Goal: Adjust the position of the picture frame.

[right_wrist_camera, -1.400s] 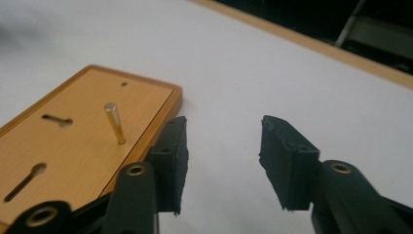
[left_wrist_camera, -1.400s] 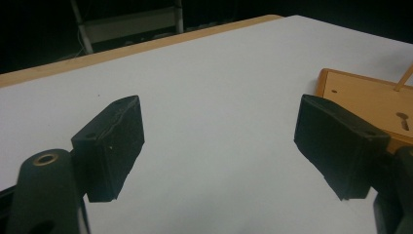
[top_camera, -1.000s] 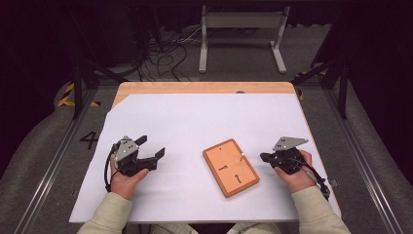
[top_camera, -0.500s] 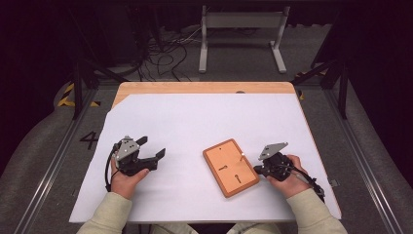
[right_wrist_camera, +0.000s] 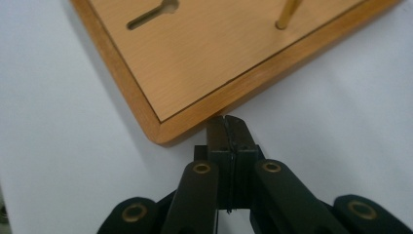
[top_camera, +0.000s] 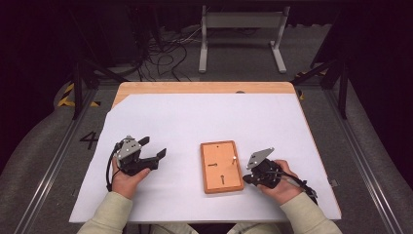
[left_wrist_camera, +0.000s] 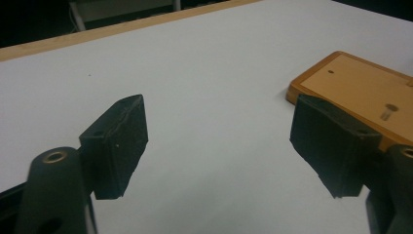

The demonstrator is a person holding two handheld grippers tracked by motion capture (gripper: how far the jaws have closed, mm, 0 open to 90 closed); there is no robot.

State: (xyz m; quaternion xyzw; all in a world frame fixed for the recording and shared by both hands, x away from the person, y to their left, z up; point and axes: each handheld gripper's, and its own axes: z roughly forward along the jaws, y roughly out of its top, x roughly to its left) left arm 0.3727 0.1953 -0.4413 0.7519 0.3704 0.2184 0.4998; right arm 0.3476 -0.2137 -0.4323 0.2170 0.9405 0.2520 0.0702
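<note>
A flat wooden board (top_camera: 221, 166) lies on the white sheet in front of the person, with two keyhole slots and a short upright peg (top_camera: 234, 158). My right gripper (top_camera: 247, 178) is shut with nothing in it. Its tips (right_wrist_camera: 227, 127) meet the board's edge (right_wrist_camera: 209, 63) near a corner, below the peg (right_wrist_camera: 287, 12) and a slot (right_wrist_camera: 151, 13). My left gripper (top_camera: 153, 146) rests to the board's left, apart from it. Its jaws have just been closing a little but stand open (left_wrist_camera: 226, 146) over bare sheet, and the board (left_wrist_camera: 360, 87) lies beyond the right pad (left_wrist_camera: 336, 146).
A white sheet (top_camera: 204, 122) covers most of the wooden table (top_camera: 204, 87). Behind the table stand a metal frame (top_camera: 241, 29) and loose cables (top_camera: 165, 53) on the floor. Rails run along both sides of the table.
My right gripper has moved left and nearer the person, to the board's right edge. The board has turned from a slant to nearly square with the table. The left hand stayed put.
</note>
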